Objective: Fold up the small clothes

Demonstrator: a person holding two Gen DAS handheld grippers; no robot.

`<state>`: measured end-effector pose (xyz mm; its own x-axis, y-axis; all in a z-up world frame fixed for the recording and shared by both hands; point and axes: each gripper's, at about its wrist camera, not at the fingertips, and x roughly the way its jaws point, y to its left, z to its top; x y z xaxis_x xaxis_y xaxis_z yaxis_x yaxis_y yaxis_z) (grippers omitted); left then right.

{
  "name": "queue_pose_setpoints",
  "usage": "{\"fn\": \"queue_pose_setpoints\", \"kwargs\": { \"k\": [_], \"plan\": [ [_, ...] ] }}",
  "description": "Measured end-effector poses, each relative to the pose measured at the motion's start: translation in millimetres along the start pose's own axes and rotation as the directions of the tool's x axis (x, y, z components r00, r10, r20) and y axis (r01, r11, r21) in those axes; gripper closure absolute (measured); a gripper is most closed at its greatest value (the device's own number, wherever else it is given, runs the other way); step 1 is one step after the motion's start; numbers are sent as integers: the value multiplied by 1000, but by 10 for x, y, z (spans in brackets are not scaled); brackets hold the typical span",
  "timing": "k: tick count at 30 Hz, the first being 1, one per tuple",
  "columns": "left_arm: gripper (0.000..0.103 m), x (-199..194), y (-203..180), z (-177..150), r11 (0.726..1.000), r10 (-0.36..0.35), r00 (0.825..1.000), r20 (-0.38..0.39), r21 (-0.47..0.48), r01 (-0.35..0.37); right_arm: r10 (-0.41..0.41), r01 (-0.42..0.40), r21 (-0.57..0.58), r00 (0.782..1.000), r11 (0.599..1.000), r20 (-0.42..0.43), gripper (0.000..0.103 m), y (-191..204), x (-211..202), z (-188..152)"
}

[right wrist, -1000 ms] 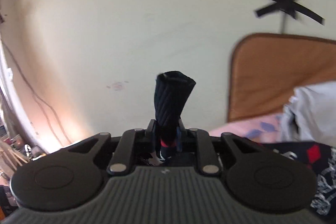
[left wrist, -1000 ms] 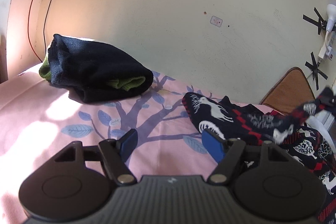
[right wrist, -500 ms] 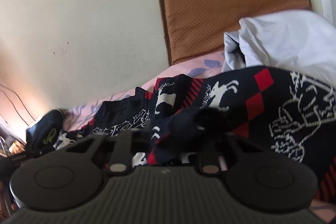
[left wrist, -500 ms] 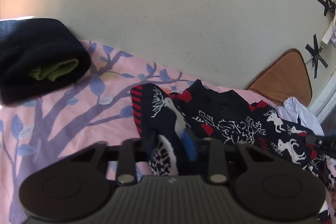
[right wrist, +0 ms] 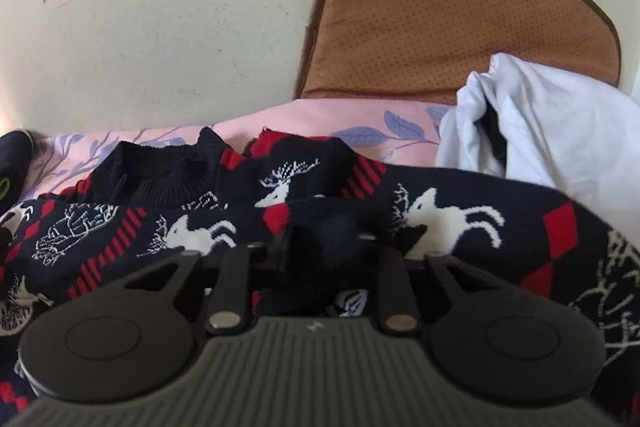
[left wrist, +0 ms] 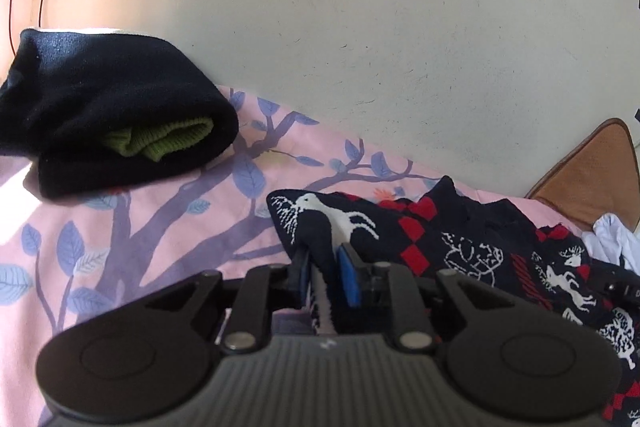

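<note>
The pink bedsheet (left wrist: pixel 120 235) with blue leaves carries everything. My reindeer sweater (right wrist: pixel 460 223) lies spread on it, below the brown cushion (right wrist: pixel 440 7) and beside the white cloth (right wrist: pixel 560 131). A folded dark garment (left wrist: pixel 112 115) rests well left of the sweater. My left gripper (left wrist: pixel 325 267) pinches the sweater's edge, jaws just loosened slightly. My right gripper (right wrist: pixel 332 251) has sweater fabric between its opening jaws; if it grips, I cannot tell.

The knitted navy sweater (right wrist: pixel 460 223) carries white reindeer and red diamonds. The pink bedsheet (left wrist: pixel 168 227) shows purple branches with blue leaves. The folded black garment (left wrist: pixel 100 107) has a green cuff; the perforated cushion (right wrist: pixel 440 7) is brown.
</note>
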<state>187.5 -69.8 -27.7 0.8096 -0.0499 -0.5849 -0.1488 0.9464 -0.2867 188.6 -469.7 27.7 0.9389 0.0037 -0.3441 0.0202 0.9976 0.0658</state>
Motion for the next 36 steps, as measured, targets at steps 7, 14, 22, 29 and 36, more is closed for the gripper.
{"fn": "queue_pose_setpoints", "kwargs": {
  "k": [7, 14, 22, 29, 36],
  "plan": [
    [54, -91, -4, 0, 1000, -16, 1000, 4, 17, 16, -25, 15, 119, 996, 993, 88, 62, -149, -434, 83],
    [54, -109, -121, -28, 995, -37, 999, 16, 91, 35, 4, 1, 102, 999, 995, -54, 100, -56, -232, 25],
    [49, -73, -185, -54, 990, -21, 1000, -10, 139, 22, -202, 188, 169, 977, 967, 65, 94, -257, -361, 230],
    [39, -62, -162, -48, 991, -26, 999, -22, 131, 28, -46, 34, 224, 998, 974, 51, 31, -93, -416, 41],
    [37, -34, -125, -21, 994, -43, 998, -52, 102, 48, -17, 20, 310, 1000, 951, -14, 43, -222, -307, -61]
  ]
}}
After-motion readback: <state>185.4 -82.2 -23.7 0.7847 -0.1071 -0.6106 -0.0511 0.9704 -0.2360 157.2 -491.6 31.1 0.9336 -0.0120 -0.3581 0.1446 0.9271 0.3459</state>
